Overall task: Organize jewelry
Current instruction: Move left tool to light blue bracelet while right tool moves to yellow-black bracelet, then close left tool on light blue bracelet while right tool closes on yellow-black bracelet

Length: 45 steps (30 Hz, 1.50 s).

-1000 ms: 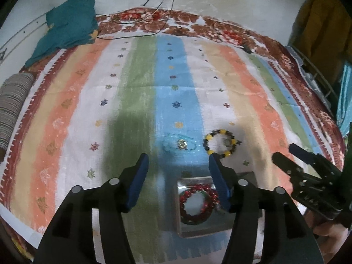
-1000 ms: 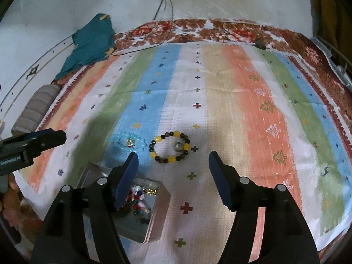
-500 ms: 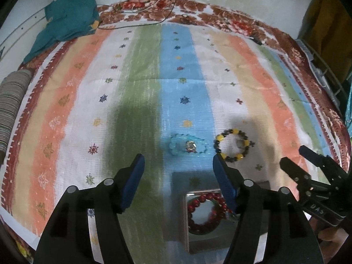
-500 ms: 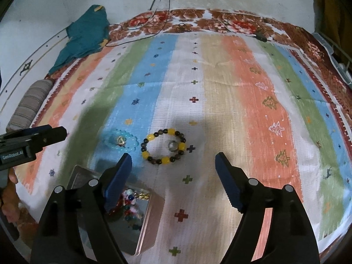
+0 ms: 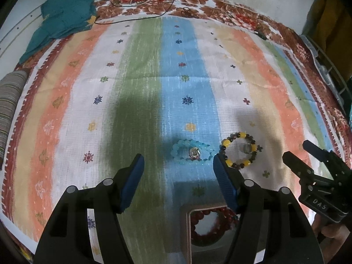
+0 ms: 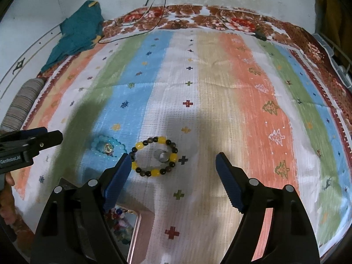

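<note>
A light blue bead bracelet point(image 5: 191, 153) point(image 6: 107, 147) with a small ring inside it lies on the striped cloth. To its right lies a yellow and dark bead bracelet point(image 5: 239, 151) point(image 6: 154, 156), also ringing a small metal piece. My left gripper point(image 5: 178, 160) hovers open just short of the blue bracelet, nothing between its fingers. My right gripper point(image 6: 173, 157) is open above the yellow bracelet, its left fingertip near the beads. An open box point(image 5: 187, 231) point(image 6: 134, 231) near the front edge holds a red bead bracelet point(image 5: 206, 222) and small colourful beads.
The striped cloth point(image 5: 143, 77) covers a bed-like surface with a floral border. A teal garment point(image 5: 63, 19) lies at the far left, a striped roll point(image 5: 8, 110) at the left edge, thin cables point(image 5: 136, 19) at the back, a wire rack point(image 5: 325, 66) on the right.
Both grippers have come forward and lower toward the two bracelets, and the box has slid toward the bottom of both views. Both pairs of jaws stand a little wider.
</note>
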Tool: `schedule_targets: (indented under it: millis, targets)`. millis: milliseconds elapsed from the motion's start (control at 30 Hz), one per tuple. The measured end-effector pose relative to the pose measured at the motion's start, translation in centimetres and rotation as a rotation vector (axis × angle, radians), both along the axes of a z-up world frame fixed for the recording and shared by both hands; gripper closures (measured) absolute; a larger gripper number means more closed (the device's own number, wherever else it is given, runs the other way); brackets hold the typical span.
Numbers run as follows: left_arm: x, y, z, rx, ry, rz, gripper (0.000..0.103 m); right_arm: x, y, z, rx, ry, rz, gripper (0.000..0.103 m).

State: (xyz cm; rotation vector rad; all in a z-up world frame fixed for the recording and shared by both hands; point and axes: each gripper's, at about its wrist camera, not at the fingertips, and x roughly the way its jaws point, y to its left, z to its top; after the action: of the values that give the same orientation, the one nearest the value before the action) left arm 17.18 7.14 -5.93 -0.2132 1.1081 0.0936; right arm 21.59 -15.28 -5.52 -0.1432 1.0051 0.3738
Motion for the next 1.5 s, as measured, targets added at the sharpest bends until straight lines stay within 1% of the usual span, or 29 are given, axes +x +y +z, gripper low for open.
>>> schedule_targets:
  millis: [133, 233, 500, 633, 933, 1100, 1300, 1500]
  targets:
    - [0.9, 0.1, -0.9, 0.013, 0.024, 0.004, 0.036, 0.7, 0.0, -0.3, -0.005, 0.006, -0.006, 0.024]
    - [1.5, 0.2, -1.4, 0.015, 0.042, 0.001, 0.036, 1.0, 0.2, -0.4, -0.010, 0.005, -0.003, 0.020]
    - [2.6, 0.1, -2.7, 0.036, 0.075, -0.009, 0.034, 2.0, 0.7, -1.2, -0.025, 0.025, 0.005, 0.020]
    - [3.1, 0.1, -3.4, 0.046, 0.090, -0.015, 0.033, 2.7, 0.8, -1.9, -0.013, 0.047, 0.000, 0.017]
    - [4.2, 0.4, -5.1, 0.052, 0.137, -0.030, 0.033, 4.1, 1.2, -3.5, -0.033, 0.083, -0.003, 0.017]
    - [4.5, 0.6, -6.0, 0.059, 0.162, -0.033, 0.033, 4.9, 1.4, -4.6, -0.042, 0.118, 0.002, 0.017]
    - [4.9, 1.0, -7.6, 0.061, 0.206, -0.044, 0.033, 5.4, 2.2, -5.6, -0.080, 0.135, 0.020, 0.017]
    - [5.3, 1.1, -8.4, 0.056, 0.222, -0.052, 0.034, 6.1, 2.7, -6.5, -0.099, 0.154, 0.027, 0.017]
